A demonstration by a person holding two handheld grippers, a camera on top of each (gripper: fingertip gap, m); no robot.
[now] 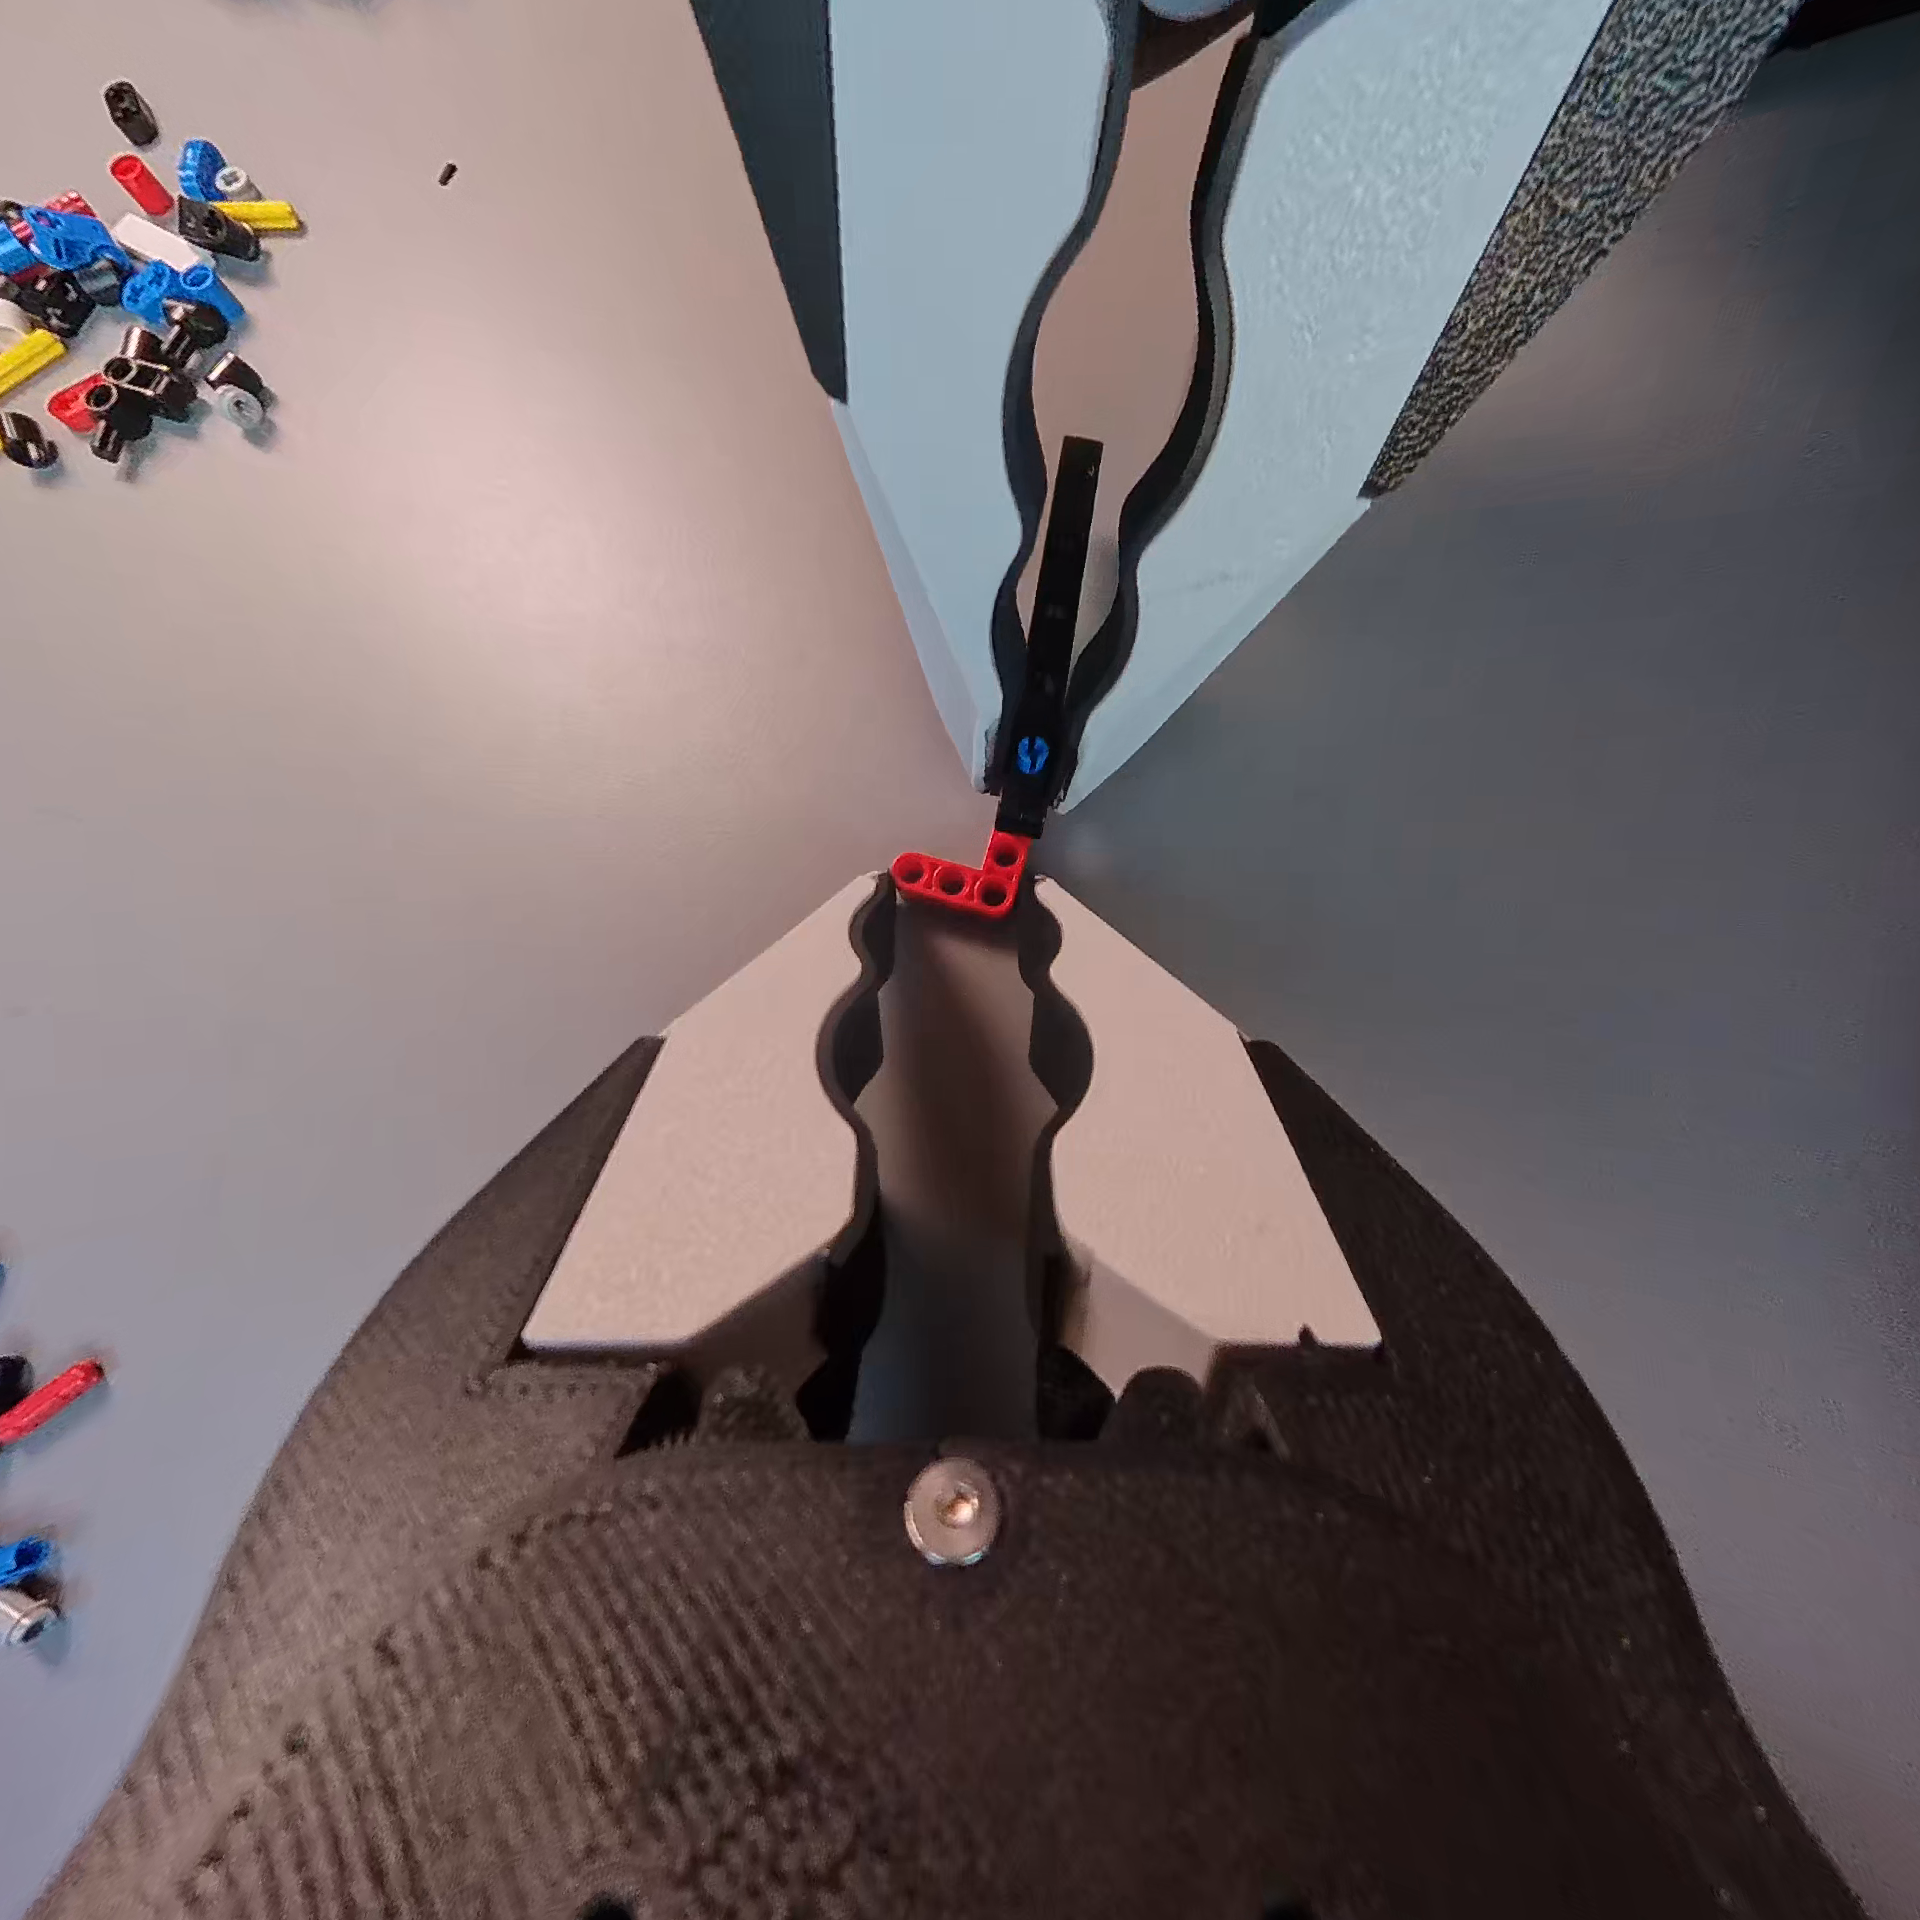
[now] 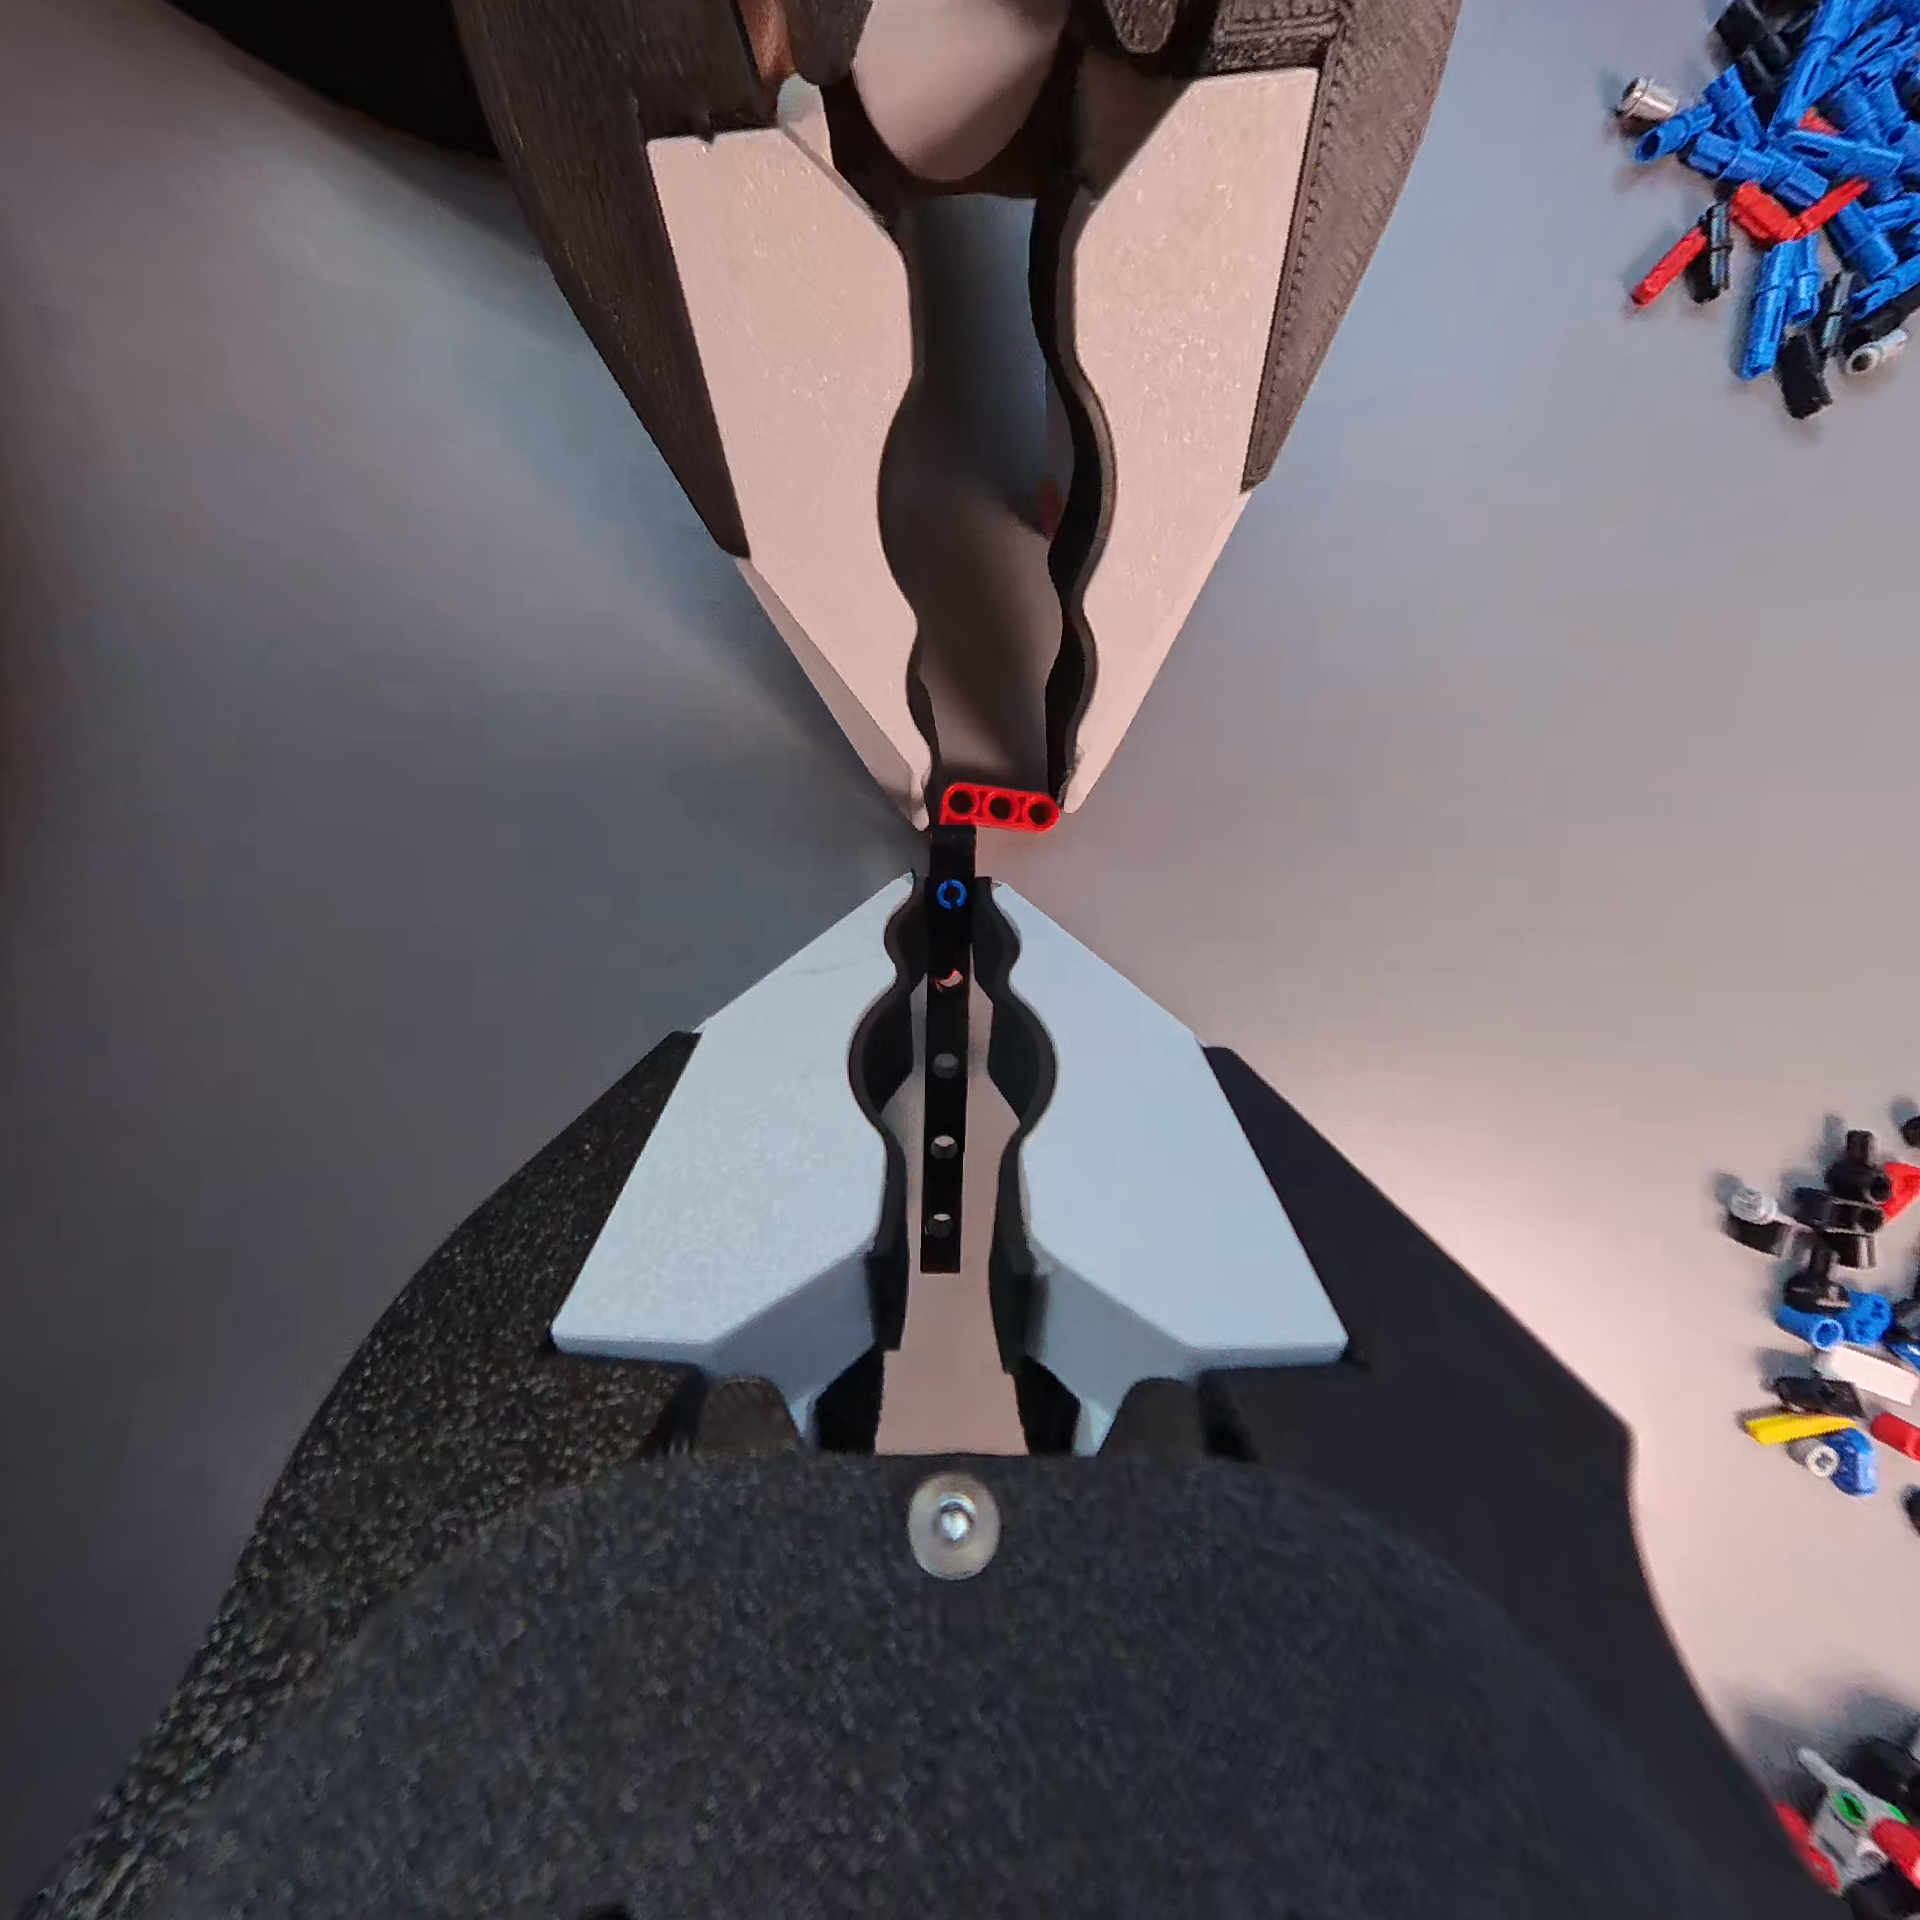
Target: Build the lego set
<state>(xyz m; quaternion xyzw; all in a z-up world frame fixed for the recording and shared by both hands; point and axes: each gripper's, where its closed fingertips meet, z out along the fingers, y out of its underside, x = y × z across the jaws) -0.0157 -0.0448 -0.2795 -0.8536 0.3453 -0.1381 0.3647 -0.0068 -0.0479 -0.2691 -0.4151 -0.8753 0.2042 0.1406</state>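
Left tool (image 1: 961, 883) grips red L-beam (image 1: 964, 881), no writing legible.

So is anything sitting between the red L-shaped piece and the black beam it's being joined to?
Nothing visible. The left gripper holds the red L-shaped piece, the right gripper holds the black beam, and the two parts already meet end to end above the bare table. The loose pieces lie well off to the side.

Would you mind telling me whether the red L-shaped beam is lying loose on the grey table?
No, the red L-shaped beam is held off the table between the left gripper fingertips, meeting the long black beam.
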